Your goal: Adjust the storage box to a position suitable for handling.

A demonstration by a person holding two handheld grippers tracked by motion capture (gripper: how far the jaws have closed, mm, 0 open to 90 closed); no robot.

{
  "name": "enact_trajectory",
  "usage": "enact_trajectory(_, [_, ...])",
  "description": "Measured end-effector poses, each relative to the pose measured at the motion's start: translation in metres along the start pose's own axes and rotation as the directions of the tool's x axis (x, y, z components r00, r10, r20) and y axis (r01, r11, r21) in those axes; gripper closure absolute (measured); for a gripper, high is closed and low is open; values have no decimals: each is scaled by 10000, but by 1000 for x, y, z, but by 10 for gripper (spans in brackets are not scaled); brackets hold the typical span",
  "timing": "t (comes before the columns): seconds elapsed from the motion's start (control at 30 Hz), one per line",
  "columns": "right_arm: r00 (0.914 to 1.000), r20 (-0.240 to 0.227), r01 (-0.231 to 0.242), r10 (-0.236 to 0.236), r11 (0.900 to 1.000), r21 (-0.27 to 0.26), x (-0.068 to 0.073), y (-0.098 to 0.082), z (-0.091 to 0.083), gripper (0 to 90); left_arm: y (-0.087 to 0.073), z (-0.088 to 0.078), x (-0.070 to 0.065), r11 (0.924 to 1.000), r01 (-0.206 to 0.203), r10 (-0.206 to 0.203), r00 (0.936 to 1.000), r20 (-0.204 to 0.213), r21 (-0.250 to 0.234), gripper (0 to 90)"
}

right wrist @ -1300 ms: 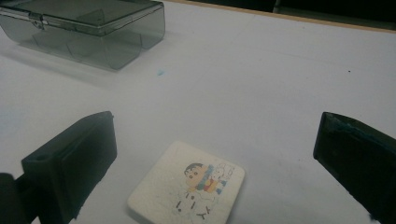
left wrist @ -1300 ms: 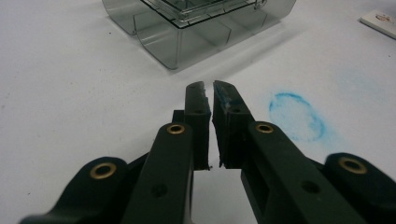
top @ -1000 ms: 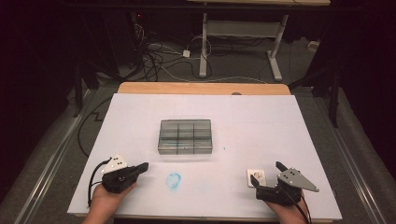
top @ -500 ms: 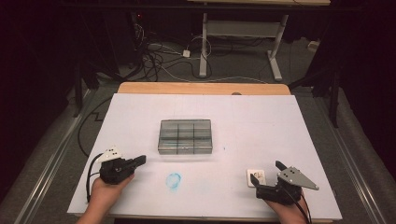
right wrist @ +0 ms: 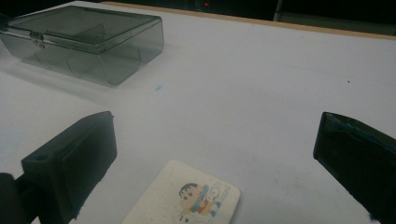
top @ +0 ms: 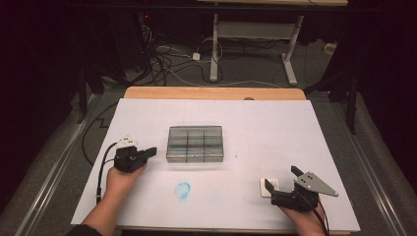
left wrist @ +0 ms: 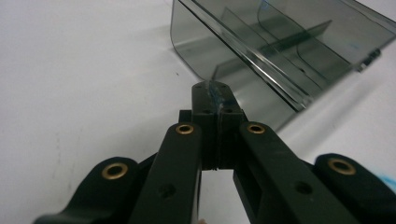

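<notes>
Box [top: 195, 144] mid-table; left gripper [top: 150, 151] jaws closed nr its left edge.

Left gripper [top: 147, 153] jaws pressed together, right gripper [top: 282, 178] jaws apparently wide apart.

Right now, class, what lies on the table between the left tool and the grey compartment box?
Nothing: in the high view only bare white table separates the shut left tool from the grey compartment box.
</notes>
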State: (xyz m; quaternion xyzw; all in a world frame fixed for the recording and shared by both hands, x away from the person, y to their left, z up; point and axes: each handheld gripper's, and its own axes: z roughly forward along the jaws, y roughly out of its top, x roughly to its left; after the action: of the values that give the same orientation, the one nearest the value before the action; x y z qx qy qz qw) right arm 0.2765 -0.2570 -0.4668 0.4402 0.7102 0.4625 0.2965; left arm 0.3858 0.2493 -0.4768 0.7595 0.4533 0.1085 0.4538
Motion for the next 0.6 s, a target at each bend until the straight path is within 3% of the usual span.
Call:
enact_trajectory(0.2, [10000,26,-19,19,10000,-55,1,-2,-5,0,21,22,16,9995,318,-318,9995,31,-78,876])
enact_trajectory(0.37, [10000,74,53,-52,9999,-150,2,-2,-9,0,39,40,26,9997,216,-222,9985,-499,-118,876])
enact_trajectory(0.43, [9999,99,65,-63,9999,-148,2,-3,-10,0,44,47,33,9991,364,-373,9983,-441,-198,876])
enact_trajectory(0.6, [9999,133,45,-43,9998,-169,3,-3,-10,0,58,64,40,9981,585,-584,9983,-78,170,876])
